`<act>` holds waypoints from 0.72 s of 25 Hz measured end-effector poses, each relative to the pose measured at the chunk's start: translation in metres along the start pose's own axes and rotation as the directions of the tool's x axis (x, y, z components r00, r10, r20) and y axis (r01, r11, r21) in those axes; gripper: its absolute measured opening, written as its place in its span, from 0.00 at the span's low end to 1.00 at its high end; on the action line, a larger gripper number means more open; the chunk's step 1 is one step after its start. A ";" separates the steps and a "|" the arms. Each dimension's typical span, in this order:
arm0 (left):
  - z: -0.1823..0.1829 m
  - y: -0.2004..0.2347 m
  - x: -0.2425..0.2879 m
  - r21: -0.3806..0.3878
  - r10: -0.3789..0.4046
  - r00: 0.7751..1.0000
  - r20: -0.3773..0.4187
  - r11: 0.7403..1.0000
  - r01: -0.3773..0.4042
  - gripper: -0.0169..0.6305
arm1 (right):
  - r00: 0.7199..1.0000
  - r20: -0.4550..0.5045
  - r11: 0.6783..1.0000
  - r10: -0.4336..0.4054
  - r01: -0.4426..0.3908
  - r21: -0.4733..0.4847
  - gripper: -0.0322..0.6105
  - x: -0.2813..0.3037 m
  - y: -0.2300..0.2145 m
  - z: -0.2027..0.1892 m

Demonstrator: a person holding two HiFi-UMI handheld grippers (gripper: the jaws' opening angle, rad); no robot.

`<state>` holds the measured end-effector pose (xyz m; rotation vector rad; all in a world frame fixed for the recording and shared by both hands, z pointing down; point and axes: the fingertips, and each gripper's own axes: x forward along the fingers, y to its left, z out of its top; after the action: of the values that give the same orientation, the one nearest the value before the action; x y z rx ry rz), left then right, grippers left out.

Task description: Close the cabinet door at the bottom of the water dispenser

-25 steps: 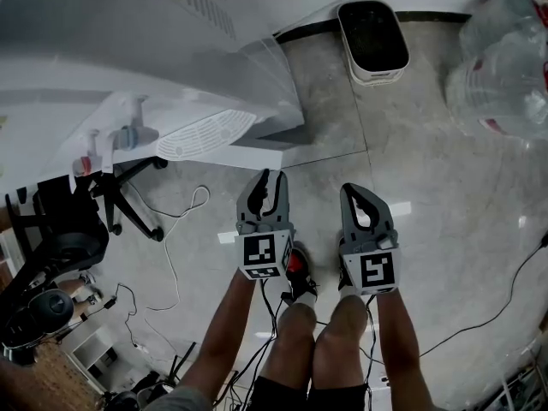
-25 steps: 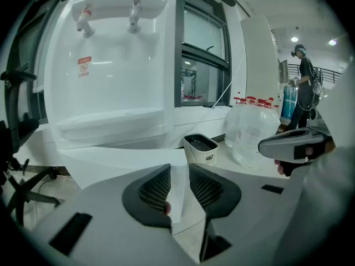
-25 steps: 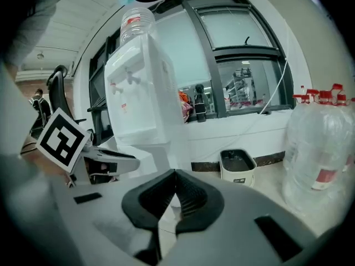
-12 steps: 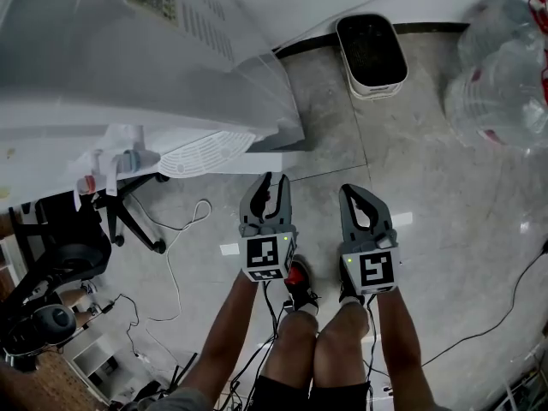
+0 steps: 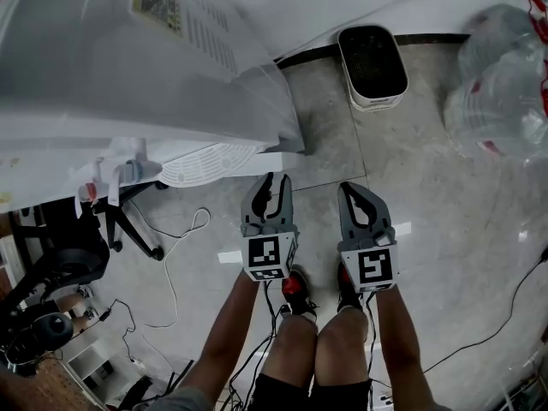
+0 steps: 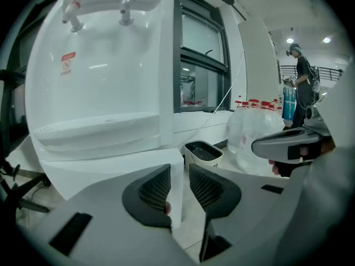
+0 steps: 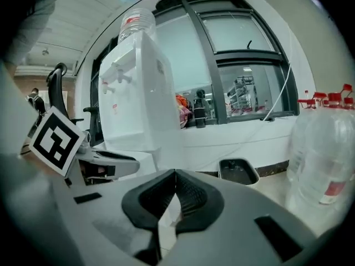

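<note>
White bin [image 5: 372,54] near clear water jugs [image 5: 505,75]; office chair [image 5: 77,229] opposite.

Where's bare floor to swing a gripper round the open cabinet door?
Bare tile runs ahead of the right gripper, between the open cabinet door, the bin and the water bottles. Crowded to the left: chair base and loose cables beside the dispenser.

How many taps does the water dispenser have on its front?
2. The red-topped tap sits at the upper left of the water dispenser front, and the second tap is just to its right. No others appear to be hidden.
</note>
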<state>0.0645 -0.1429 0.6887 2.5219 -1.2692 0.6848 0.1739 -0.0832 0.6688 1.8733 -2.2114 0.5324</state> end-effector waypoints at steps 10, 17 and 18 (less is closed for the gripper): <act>0.006 0.003 0.011 0.010 0.001 1.000 0.019 1.000 -0.001 0.22 | 1.000 0.017 1.000 -0.003 0.003 0.002 0.08 0.007 -0.003 0.003; 0.008 0.005 0.017 0.016 -0.005 1.000 0.029 1.000 0.004 0.22 | 1.000 0.027 1.000 -0.004 0.003 0.009 0.08 0.016 -0.002 0.003; 0.008 0.006 0.019 0.016 -0.004 1.000 0.031 1.000 0.004 0.22 | 1.000 0.029 1.000 -0.004 0.004 0.009 0.08 0.018 -0.002 0.003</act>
<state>0.0718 -0.1629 0.6908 2.5566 -1.2733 0.6592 0.1732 -0.1009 0.6726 1.9014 -2.2266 0.5188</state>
